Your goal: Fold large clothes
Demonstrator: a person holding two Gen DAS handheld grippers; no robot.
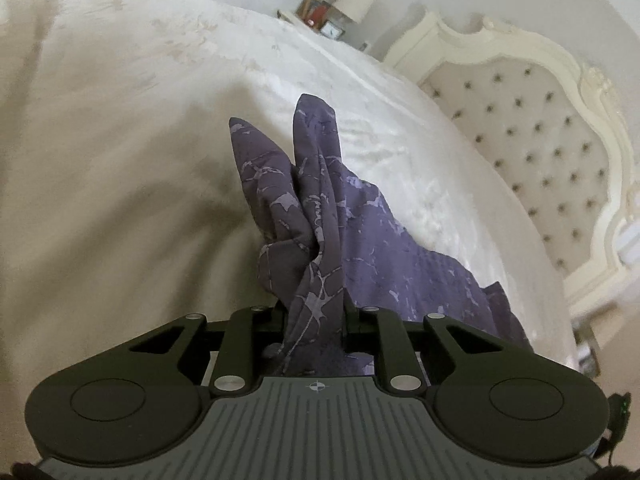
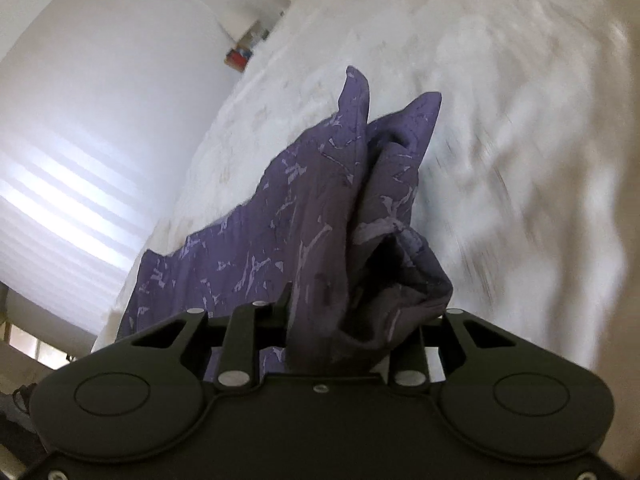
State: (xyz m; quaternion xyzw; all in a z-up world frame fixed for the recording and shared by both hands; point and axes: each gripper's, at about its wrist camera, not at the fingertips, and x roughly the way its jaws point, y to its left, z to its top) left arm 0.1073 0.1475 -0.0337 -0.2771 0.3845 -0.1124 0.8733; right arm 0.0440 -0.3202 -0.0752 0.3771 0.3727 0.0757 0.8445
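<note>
Purple patterned garment (image 1: 320, 208) pinched in left hand-held gripper (image 1: 314, 312), right hand-held gripper (image 2: 352, 312), above white bedspread (image 1: 120, 160)

A home bedroom: bed (image 1: 120, 128), tufted headboard (image 1: 532, 152), bedside lamp (image 1: 356, 2).

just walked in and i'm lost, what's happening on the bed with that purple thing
A person is folding a large purple patterned garment on a bed with a white bedspread, holding a two-finger gripper in each hand. The left gripper is clamped on a bunched corner of the cloth, and the right gripper is clamped on another bunched part. The cloth between them trails down onto the bed. A tufted headboard stands behind.
</note>
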